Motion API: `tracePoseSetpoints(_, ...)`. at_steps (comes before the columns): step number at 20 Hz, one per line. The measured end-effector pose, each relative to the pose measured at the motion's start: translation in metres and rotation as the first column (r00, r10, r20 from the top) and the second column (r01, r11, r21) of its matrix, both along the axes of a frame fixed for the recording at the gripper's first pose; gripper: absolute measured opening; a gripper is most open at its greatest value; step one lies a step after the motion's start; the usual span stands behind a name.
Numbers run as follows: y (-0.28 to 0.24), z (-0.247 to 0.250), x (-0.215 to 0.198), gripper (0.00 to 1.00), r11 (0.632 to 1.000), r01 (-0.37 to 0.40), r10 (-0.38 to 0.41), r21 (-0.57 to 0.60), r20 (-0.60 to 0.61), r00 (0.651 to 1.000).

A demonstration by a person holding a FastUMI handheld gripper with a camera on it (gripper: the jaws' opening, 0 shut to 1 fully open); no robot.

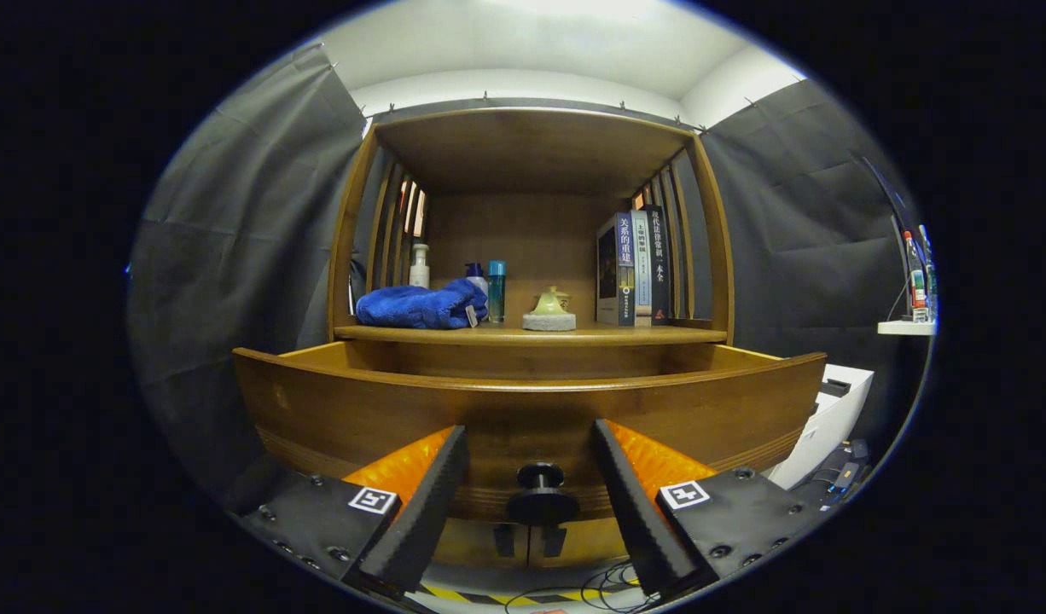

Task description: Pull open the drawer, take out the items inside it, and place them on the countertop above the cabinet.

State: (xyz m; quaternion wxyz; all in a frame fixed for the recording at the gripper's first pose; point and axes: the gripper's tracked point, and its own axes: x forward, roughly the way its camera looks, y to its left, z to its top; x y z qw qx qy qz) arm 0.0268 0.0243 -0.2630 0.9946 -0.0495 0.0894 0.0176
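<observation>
The tongs (530,503) stand apart, the dark knob (540,495) between the 2 tips, untouched. The knob looks small, rigid and smooth, the only hold on the wooden drawer (531,409), which stands pulled out; its inside is hidden. On the desk (531,334) beyond lie a soft blue towel (421,307), 3 bottles (496,290), a fragile-looking ceramic piece (550,309) and books (634,269).

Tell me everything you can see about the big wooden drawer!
The drawer looks like brown polished wood, with a wide curved front and grooved lines near its bottom edge. It is pulled out from under the countertop, so its top is open, but its inside is hidden. A dark round knob sticks out of its front, between the fingers of the open gripper, which do not touch it.
</observation>
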Motion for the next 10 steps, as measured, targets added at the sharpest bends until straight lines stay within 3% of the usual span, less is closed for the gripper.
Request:
tracePoseSetpoints(5, -0.001, 0.004, 0.005, 0.96, 1.0, -0.001, 0.001, 0.001, -0.03, 1.0)
tracePoseSetpoints(10, 0.0, 0.003, 0.039, 0.97, 1.0, -0.004, 0.004, 0.001, -0.071, 0.997)
